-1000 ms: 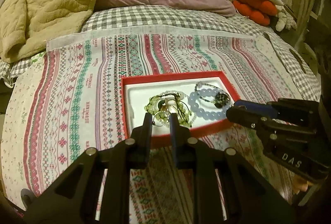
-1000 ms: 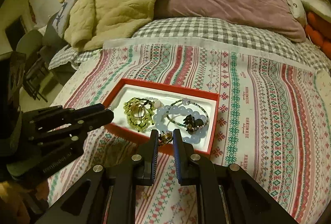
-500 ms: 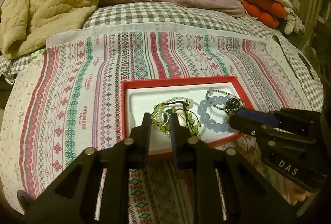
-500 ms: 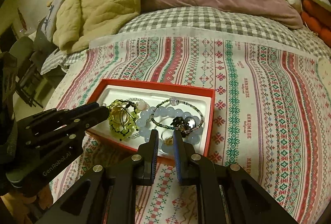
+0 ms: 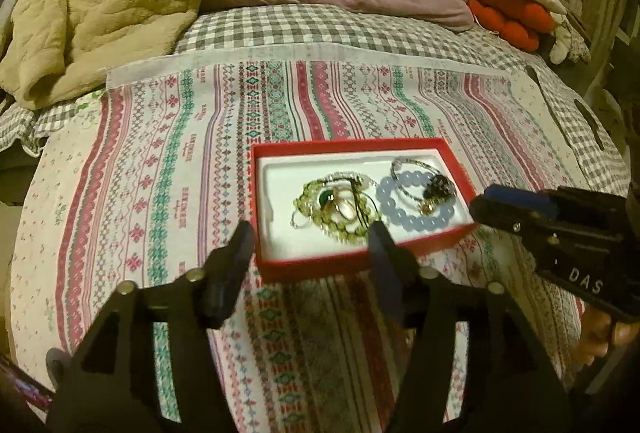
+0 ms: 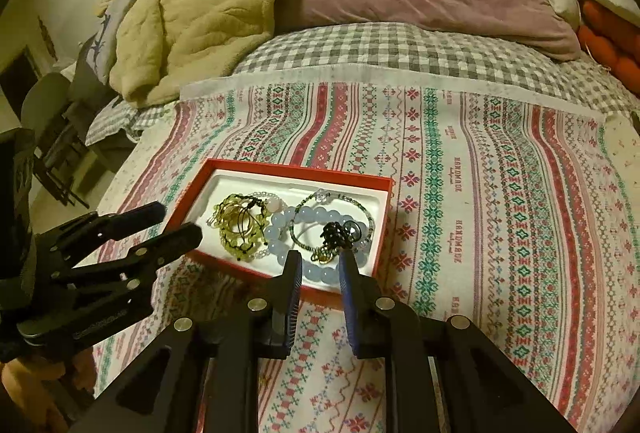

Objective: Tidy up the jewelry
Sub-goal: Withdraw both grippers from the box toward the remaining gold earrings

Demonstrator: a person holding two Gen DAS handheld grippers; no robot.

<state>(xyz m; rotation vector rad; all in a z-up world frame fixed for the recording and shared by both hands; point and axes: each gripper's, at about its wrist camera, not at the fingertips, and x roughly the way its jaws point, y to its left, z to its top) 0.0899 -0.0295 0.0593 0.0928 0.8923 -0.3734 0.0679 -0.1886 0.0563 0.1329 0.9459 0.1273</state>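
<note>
While both show jewelry, red cushions (image 5: 508,21) appear left only.

The right gripper (image 5: 480,207) reads "DAS"; the patterned cloth (image 6: 460,161) repeats "HANDMADE".

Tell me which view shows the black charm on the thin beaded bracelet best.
The right wrist view: the black charm lies just beyond that gripper's fingertips, its cluster and dark round bead distinct. In the left wrist view the charm sits farther off, at the red box's right end: a dark blurred lump.
</note>
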